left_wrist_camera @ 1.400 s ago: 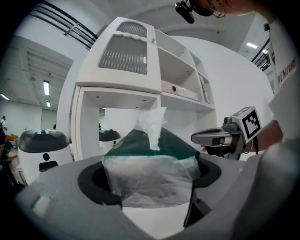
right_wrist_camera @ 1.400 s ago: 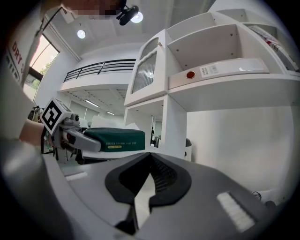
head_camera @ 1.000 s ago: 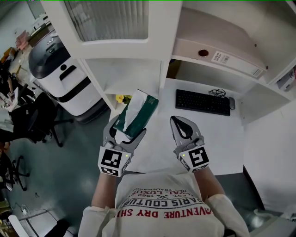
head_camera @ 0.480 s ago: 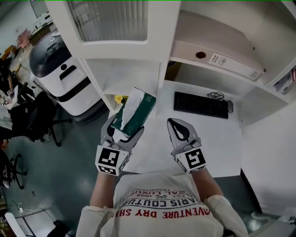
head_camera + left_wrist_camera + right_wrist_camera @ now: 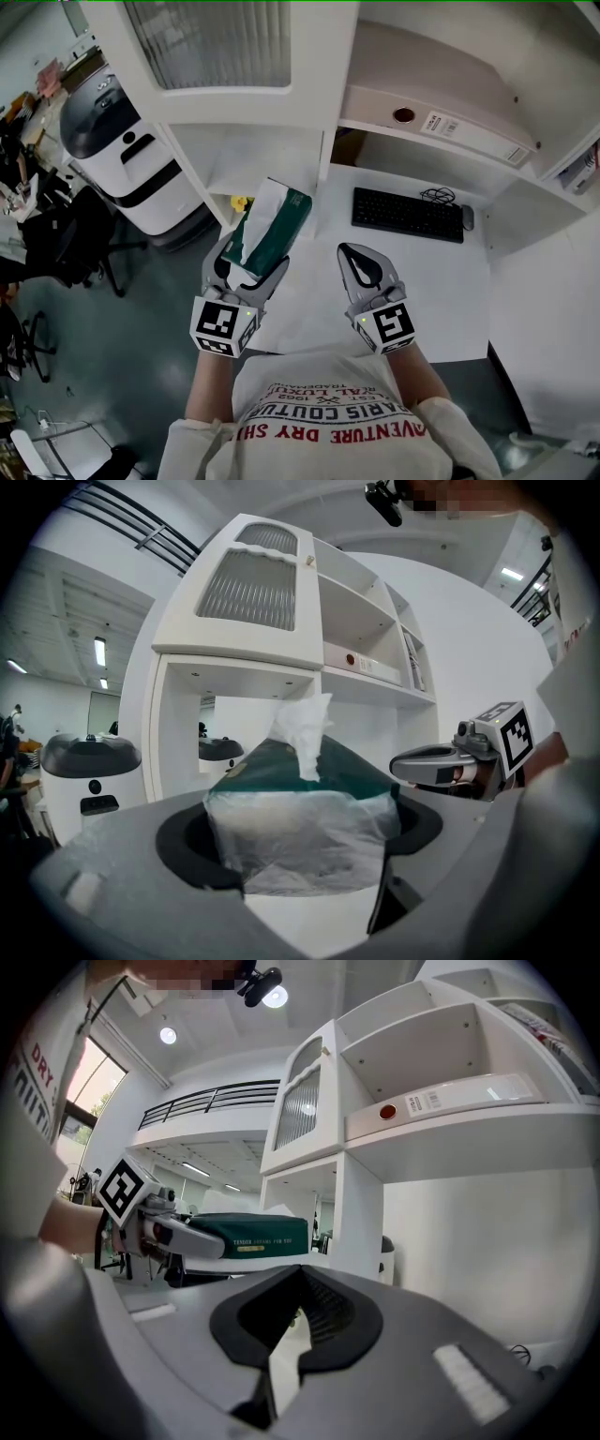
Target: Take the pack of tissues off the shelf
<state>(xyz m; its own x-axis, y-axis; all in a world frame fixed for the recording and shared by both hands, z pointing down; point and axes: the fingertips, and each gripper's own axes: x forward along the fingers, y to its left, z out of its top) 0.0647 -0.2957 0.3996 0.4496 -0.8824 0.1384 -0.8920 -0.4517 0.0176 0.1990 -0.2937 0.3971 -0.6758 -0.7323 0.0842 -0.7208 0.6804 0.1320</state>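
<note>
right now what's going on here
A person holds a claw in each hand. The left claw is clamped on the pack of tissues, a green pack with a white tissue sticking out, held in the air in front of the white shelf unit. The right claw is shut and empty, over the desk near a keyboard.

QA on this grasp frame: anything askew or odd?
Minor only: the left gripper clamps the tissue pack by one end, so most overhangs forward; a tissue sticks out on top. Nothing spilled or damaged.
</note>
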